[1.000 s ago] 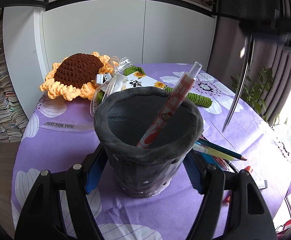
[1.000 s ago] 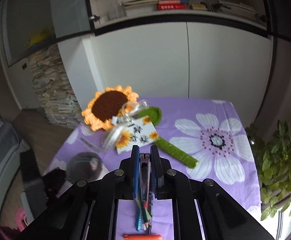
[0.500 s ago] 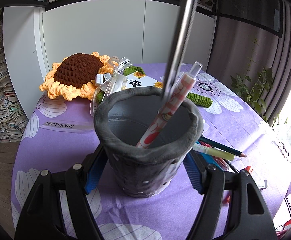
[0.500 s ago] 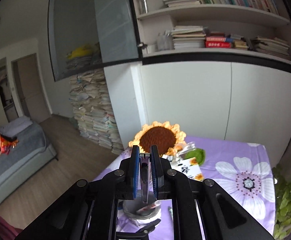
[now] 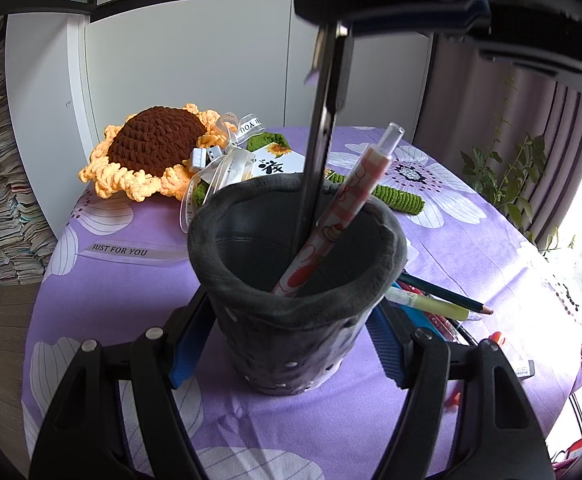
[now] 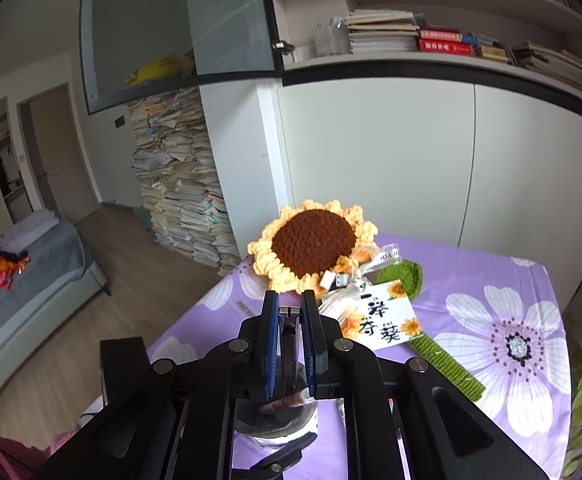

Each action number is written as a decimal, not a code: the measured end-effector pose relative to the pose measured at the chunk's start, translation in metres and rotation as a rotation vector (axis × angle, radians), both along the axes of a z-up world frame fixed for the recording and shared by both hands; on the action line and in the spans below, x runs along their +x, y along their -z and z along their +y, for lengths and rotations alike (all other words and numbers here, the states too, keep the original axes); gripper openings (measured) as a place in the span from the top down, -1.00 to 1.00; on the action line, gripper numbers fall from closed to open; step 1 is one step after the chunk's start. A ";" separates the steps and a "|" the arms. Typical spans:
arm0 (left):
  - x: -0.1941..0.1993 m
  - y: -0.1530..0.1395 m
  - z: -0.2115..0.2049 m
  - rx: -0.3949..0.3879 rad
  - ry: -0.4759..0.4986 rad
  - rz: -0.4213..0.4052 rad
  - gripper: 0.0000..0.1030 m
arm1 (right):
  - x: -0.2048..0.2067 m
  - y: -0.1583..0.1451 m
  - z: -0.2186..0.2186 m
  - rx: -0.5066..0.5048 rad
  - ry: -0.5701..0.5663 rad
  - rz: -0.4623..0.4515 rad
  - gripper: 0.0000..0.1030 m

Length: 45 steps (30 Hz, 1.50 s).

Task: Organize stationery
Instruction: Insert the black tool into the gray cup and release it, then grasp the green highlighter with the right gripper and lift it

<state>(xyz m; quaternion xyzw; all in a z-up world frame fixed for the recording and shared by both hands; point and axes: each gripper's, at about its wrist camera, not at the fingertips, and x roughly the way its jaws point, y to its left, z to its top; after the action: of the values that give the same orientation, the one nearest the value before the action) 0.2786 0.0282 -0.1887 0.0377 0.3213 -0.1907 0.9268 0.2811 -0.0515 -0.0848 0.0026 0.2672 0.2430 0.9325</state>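
Observation:
A dark grey felt pen cup [image 5: 291,292] stands on the purple flowered tablecloth [image 5: 123,288]. My left gripper [image 5: 287,344] is shut on its sides. A red-and-white patterned pen [image 5: 343,208] leans inside the cup. My right gripper [image 6: 289,308] is above the cup, shut on a dark metallic pen [image 5: 321,148] that hangs upright with its lower end inside the cup. The cup [image 6: 287,424] shows below the right fingers. More pens and pencils [image 5: 439,300] lie on the cloth just right of the cup.
A crochet sunflower [image 5: 151,148] with ribbon, a card [image 5: 277,164] and green stem [image 5: 395,196] lies at the back of the table. White cabinets stand behind. A potted plant [image 5: 503,176] is at the right, stacked books at the left.
My right gripper has carried the dark pen from the right to above the cup and lowered it, so its tip is now inside. The left gripper and cup have not moved.

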 end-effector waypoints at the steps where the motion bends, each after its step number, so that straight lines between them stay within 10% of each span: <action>1: 0.000 0.000 0.000 0.000 0.000 0.000 -0.39 | 0.002 0.003 -0.001 -0.001 0.001 0.014 0.78; 24: 0.001 0.001 -0.001 -0.004 0.002 0.012 -0.40 | -0.020 0.019 -0.046 0.004 0.116 0.115 0.77; 38: 0.004 0.003 0.000 -0.003 -0.002 0.027 -0.40 | -0.016 0.084 -0.098 -0.110 0.282 0.349 0.76; 42: 0.004 0.003 0.000 -0.002 -0.002 0.026 -0.40 | -0.012 0.087 -0.083 -0.131 0.228 0.348 0.16; 45: 0.004 0.003 0.000 -0.002 -0.002 0.026 -0.39 | -0.007 0.085 -0.068 -0.160 0.180 0.323 0.13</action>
<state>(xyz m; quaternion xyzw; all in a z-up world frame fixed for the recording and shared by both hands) 0.2830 0.0280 -0.1915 0.0337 0.3333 -0.1905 0.9228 0.2739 -0.1196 -0.1695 -0.0085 0.4305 0.1332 0.8927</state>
